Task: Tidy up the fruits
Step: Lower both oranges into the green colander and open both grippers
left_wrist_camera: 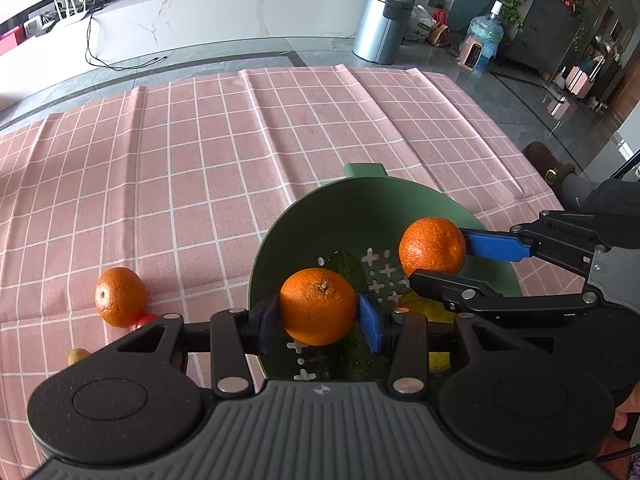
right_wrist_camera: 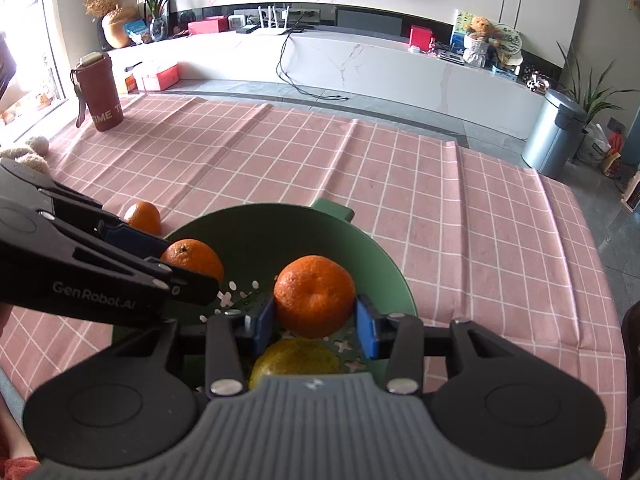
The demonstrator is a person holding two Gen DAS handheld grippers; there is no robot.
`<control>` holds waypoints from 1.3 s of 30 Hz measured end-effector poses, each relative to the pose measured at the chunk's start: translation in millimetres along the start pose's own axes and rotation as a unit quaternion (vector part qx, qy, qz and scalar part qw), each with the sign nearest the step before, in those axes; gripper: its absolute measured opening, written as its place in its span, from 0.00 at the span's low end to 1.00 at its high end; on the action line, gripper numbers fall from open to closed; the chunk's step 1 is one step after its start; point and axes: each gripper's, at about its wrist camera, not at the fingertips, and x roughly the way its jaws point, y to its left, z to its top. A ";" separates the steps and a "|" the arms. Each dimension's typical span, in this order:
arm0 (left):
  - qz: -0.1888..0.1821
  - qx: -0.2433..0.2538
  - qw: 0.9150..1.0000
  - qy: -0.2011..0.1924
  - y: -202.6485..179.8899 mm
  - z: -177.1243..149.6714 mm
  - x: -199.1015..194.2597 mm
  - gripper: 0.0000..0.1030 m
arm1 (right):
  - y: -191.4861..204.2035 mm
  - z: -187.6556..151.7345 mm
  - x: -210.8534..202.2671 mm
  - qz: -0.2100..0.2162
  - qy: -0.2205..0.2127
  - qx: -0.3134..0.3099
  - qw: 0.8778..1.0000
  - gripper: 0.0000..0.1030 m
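A green colander bowl (left_wrist_camera: 360, 208) stands on the pink checked cloth; it also shows in the right wrist view (right_wrist_camera: 256, 224). My left gripper (left_wrist_camera: 318, 318) is shut on an orange (left_wrist_camera: 318, 304) above the bowl's near left rim. My right gripper (right_wrist_camera: 314, 318) is shut on a second orange (right_wrist_camera: 314, 296) above the bowl; the left wrist view shows that orange (left_wrist_camera: 432, 246) too. A dark green fruit (left_wrist_camera: 346, 266) and a yellow fruit (right_wrist_camera: 296, 360) lie in the bowl. A third orange (left_wrist_camera: 120, 296) rests on the cloth left of the bowl.
A small red fruit (left_wrist_camera: 145, 319) and a yellowish one (left_wrist_camera: 77, 355) lie by the loose orange. A brown flask (right_wrist_camera: 100, 94) stands at the cloth's far left corner. A grey bin (left_wrist_camera: 382, 26) stands on the floor beyond the table.
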 end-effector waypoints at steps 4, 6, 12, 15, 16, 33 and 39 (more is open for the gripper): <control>0.004 0.003 1.000 0.010 0.4 1.7 6.3 0.47 | -1.7 0.2 18.0 0.011 0.017 -0.017 1.000 0.39; 0.006 0.009 1.000 0.008 -0.9 2.8 7.3 0.47 | -2.4 -0.3 25.2 0.014 0.022 -0.020 0.999 0.39; 0.020 0.032 0.999 0.013 -7.9 6.3 12.1 0.48 | -4.5 -1.1 39.9 0.021 0.036 -0.016 0.999 0.39; 0.018 0.038 0.999 0.014 -9.6 6.6 13.8 0.48 | -3.8 -3.2 45.1 0.022 0.043 -0.017 0.999 0.39; 0.018 0.038 0.999 0.014 -9.7 6.5 14.1 0.49 | -3.3 -3.7 45.6 0.021 0.043 -0.018 0.999 0.40; 0.003 0.023 0.999 -0.026 -4.7 7.1 -33.4 0.60 | 11.0 0.9 0.5 -0.005 0.019 -0.007 1.000 0.52; 0.010 0.038 0.997 -0.066 -2.1 -2.9 -79.6 0.60 | 31.5 -0.5 -35.1 -0.012 -0.014 0.022 1.000 0.58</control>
